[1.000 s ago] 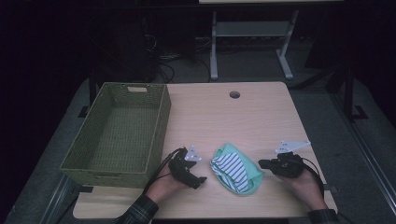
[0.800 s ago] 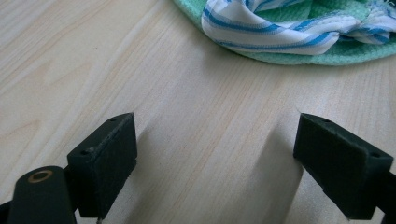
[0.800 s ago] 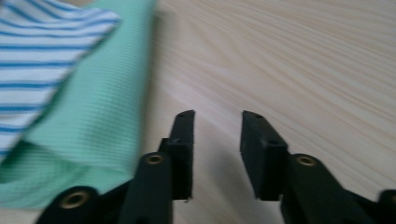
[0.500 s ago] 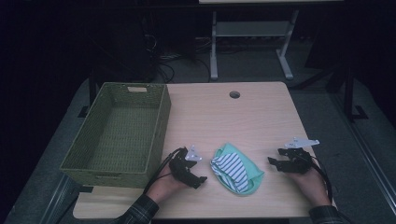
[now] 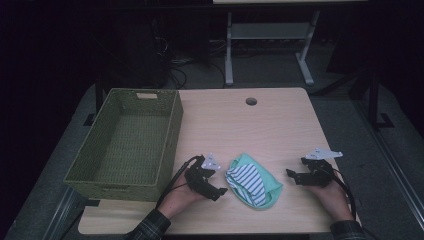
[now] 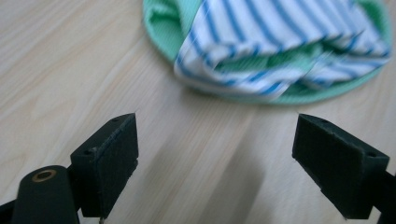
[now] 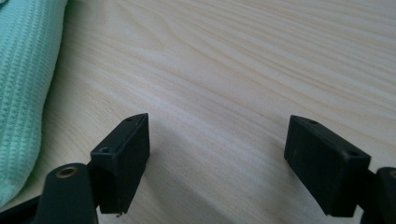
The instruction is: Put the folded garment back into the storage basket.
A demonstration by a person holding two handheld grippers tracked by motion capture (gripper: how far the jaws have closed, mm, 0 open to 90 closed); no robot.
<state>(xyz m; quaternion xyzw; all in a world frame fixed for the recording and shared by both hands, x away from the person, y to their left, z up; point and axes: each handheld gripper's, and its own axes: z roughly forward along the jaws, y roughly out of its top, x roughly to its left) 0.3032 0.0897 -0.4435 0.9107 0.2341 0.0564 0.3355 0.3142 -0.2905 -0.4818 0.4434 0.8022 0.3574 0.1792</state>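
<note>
Lying near the front edge of the pale wood-grain worktop [image 5: 240, 125], a crumpled green knit cloth [image 5: 254, 185] with blue-striped lining sits between the left hand-held gripper [image 5: 220, 185] and right hand-held gripper [image 5: 292, 176], both wide open and empty, the right's jaws just opened; a woven basket [image 5: 125, 142] fills the left edge.

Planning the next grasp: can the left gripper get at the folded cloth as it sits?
Probably yes. The left gripper is open and points at the folded cloth, with bare table between them. The right gripper sits apart on the far side.
</note>
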